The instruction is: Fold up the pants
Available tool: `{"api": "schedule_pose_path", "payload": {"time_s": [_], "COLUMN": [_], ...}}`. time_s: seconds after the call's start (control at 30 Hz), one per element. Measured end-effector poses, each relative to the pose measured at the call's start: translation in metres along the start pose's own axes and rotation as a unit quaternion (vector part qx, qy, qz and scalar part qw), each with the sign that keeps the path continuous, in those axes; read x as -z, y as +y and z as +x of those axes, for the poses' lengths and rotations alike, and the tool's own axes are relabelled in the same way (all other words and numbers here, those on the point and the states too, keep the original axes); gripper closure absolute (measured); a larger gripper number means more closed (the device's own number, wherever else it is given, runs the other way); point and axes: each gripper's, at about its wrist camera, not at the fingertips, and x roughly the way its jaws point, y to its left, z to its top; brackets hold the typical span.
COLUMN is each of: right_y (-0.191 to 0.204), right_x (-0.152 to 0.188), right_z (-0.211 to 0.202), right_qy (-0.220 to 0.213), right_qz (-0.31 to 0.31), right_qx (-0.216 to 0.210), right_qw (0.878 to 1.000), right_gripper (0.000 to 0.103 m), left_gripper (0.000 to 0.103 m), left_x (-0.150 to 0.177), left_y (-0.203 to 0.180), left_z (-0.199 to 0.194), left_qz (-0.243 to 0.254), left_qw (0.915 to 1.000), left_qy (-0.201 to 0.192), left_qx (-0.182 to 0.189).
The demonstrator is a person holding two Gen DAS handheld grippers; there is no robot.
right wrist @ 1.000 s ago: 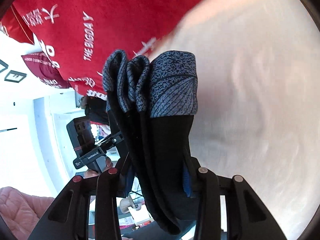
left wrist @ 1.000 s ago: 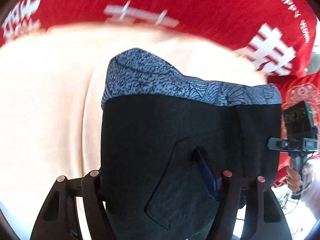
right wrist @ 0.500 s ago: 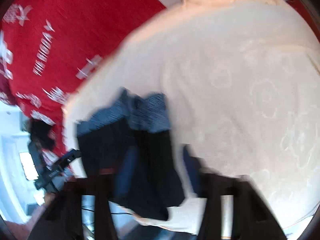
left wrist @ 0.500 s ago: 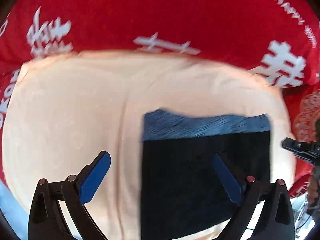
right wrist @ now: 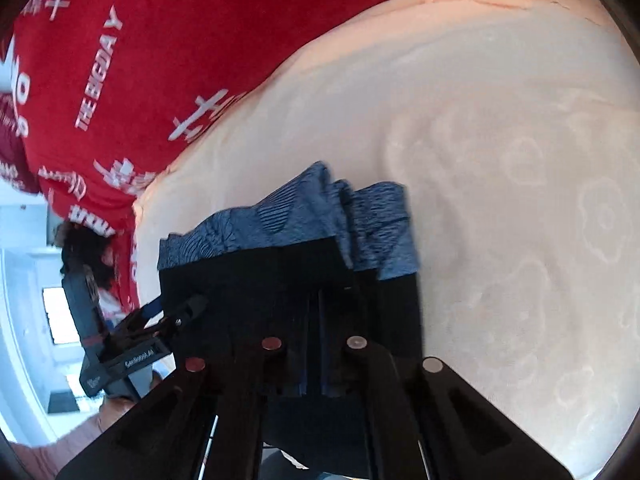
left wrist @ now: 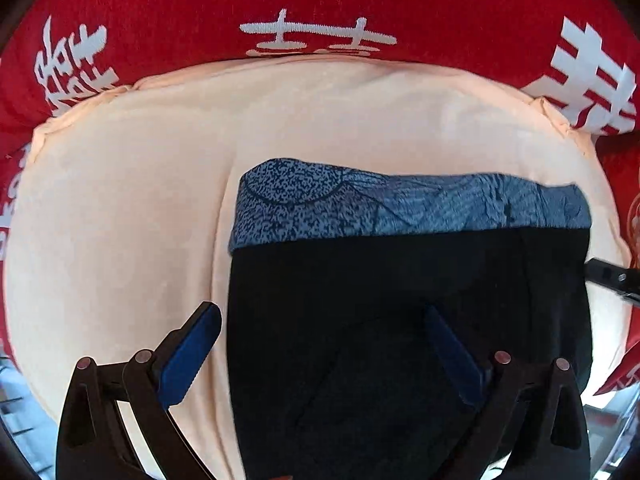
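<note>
**Pants: position relative to both jaws**

Pants (left wrist: 408, 320) lie as a folded black bundle on the peach blanket (left wrist: 120, 208), with the blue patterned waistband (left wrist: 408, 208) on the side farthest from me. Behind the blanket lies red printed cloth (left wrist: 320, 4).

1. Left gripper (left wrist: 320, 356): my jaws stand wide apart and hold nothing. One blue pad (left wrist: 188, 356) sits over bare blanket just beside the bundle's left edge; the other blue pad (left wrist: 452, 360) sits over the black fabric. The left edge of the bundle therefore falls between my jaws. I cannot tell whether the pad touches the fabric.

2. Right gripper (right wrist: 316, 364): my jaws are drawn close together around a thick stack of black layers at the right side of the pants (right wrist: 288, 292). I judge this a firm hold on the fabric, though the pad contact itself is hidden in shadow.

3. Axis: the waistband (right wrist: 288, 216) runs crosswise, from my left gripper (right wrist: 176, 316) across to my right. The bundle's long axis is that same crosswise line.

4. Controlling relation: the bundle lies directly ahead of both jaws, and each gripper fronts its own end. The right side remains pinched, so I judge the fold nearly complete, with release of the right side as the probable remaining step.
</note>
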Motion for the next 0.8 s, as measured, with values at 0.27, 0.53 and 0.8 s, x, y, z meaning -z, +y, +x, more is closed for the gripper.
{"api": "schedule_pose_path", "payload": {"time_s": [0.27, 0.53, 0.8], "right_y": [0.006, 0.054, 0.098], "right_x": [0.036, 0.088, 0.121], "right_z": [-0.036, -0.045, -0.054], "right_qy": [-0.014, -0.005, 0.01], "right_qz": [0.016, -0.029, -0.072], "right_qx": [0.078, 0.159, 0.213], "right_qw": [0.997, 0.987, 0.974], "right_gripper": [0.04, 0.021, 0.018], "left_gripper": [0.0, 0.0, 0.0], "left_x": [0.034, 0.061, 0.079], "left_y": [0.0, -0.014, -0.017], "left_z": [-0.032, -0.074, -0.114], "left_qz": [0.018, 0.057, 0.065], "left_qw": [0.9996, 0.9977, 0.9965], "left_qy": [0.021, 0.012, 0.027], "left_qx": [-0.009, -0.035, -0.046]}}
